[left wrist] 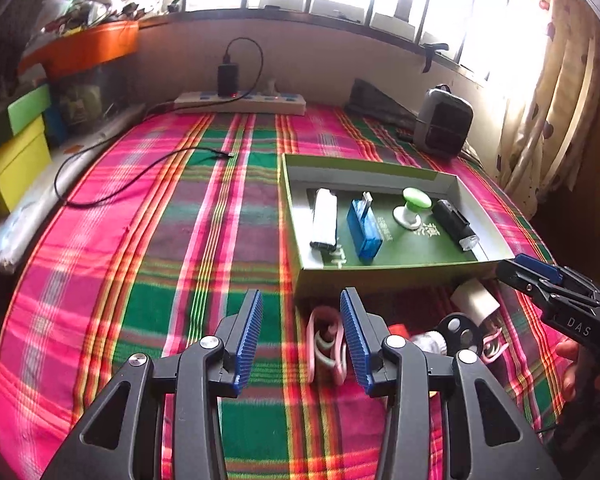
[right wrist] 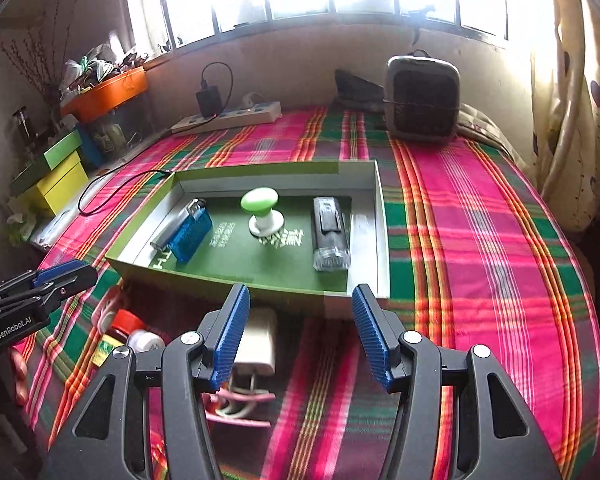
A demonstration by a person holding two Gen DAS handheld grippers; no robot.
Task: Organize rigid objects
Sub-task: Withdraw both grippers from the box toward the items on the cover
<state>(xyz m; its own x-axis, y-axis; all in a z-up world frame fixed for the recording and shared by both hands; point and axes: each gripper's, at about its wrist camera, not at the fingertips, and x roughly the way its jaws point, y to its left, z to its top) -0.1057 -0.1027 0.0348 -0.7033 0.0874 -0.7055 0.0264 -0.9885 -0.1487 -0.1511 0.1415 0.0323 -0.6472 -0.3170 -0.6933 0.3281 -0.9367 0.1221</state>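
Left gripper [left wrist: 302,336]: jaws apart, nothing between the pads; a pink cable coil [left wrist: 327,344] lies just beyond its right finger.
Right gripper [right wrist: 300,332]: jaws wide, holding nothing; a white charger plug [right wrist: 260,340] lies by its left finger, prongs towards the camera.
Loose items: a red-capped bottle [right wrist: 126,322] and a black disc [left wrist: 460,332] lie on the plaid cloth [left wrist: 140,260], just in front of the box.
Box [right wrist: 228,282]: shallow, green-rimmed, open, beyond both grippers.
Box contents, left to right: white lighter [left wrist: 325,222], blue case [left wrist: 363,232], green-topped knob [left wrist: 414,208] upright, black torch [left wrist: 456,224].
Long axes: lighter, case and torch each run near to far; the torch's clear lens end points at the near wall.
Far: power strip [left wrist: 240,102] against the wall; grey heater [right wrist: 422,100] at far right.
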